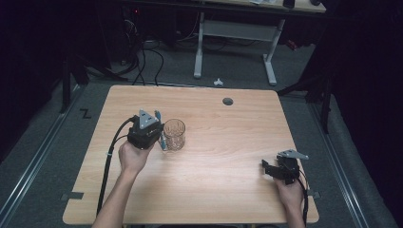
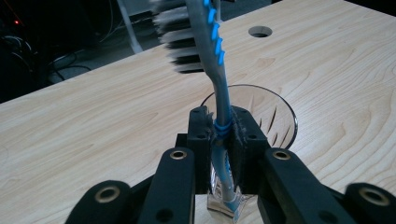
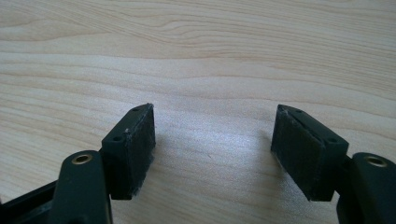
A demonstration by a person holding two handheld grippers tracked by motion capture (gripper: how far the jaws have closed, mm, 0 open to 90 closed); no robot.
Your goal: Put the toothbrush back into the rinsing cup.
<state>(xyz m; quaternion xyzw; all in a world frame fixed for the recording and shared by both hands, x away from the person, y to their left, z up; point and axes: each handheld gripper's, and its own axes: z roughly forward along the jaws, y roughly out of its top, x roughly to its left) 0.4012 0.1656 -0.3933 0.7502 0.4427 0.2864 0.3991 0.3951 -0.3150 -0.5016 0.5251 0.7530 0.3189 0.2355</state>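
- The left gripper (image 2: 223,140) has its jaws squeezed tight on a blue toothbrush (image 2: 219,88), bristles up (handle end low beside the glass).
- The glass cup (image 1: 174,134) stands on the table (image 1: 228,180), just beside that gripper.
- The right gripper (image 3: 212,140) rests well apart, jaws wide and holding nothing.
- A bump could tip the cup, because the brush is so close to it.

toothbrush (image 2: 219,84): blue and grey handle, dark and white bristles, stood nearly upright with the head up top, its lower end down beside the glass's near wall
glass (image 1: 174,134): clear tumbler with cut sides, upright, sat left of the table's middle
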